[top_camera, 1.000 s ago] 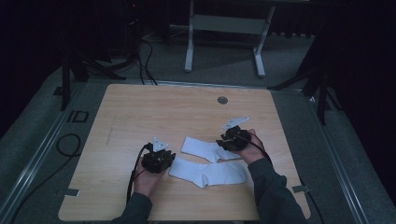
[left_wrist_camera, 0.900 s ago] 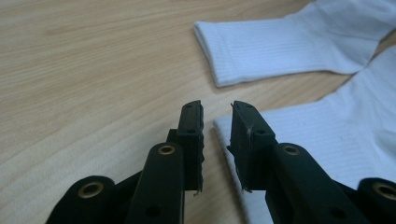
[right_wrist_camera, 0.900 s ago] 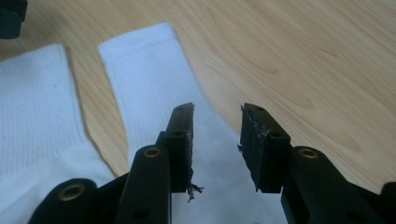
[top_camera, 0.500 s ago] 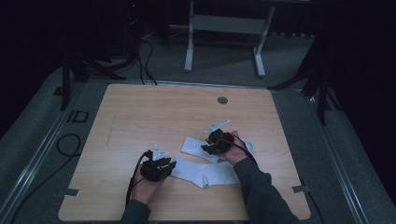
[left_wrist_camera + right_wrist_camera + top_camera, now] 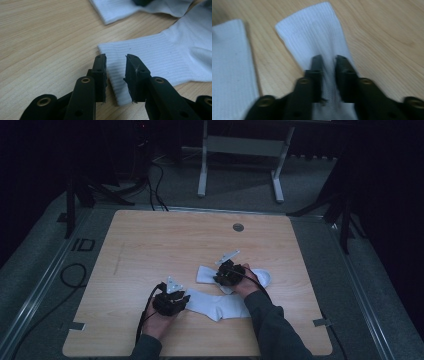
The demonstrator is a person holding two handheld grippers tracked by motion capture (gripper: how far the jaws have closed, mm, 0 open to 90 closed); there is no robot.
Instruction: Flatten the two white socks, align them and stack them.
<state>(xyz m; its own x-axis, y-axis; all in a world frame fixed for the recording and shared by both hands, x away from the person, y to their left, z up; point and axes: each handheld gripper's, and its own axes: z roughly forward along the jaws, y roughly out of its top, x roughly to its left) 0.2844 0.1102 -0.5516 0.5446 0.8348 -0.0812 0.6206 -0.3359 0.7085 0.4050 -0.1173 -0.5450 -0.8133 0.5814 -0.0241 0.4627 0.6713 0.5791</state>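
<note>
While the right gripper (image 5: 328,62) pinches the far sock (image 5: 260,276) mid-leg, jaws nearly shut on a fold, the left gripper (image 5: 115,65) should close its narrow gap squarely on the near sock (image 5: 155,55) cuff edge. Both white ribbed socks lie flat at the table's (image 5: 150,235) five o'clock.

floor: grey carpet (image 5: 45,270) | table: light wood (image 5: 165,240) | behind: white metal frame (image 5: 240,145) | cables (image 5: 155,175) | light: dim
</note>
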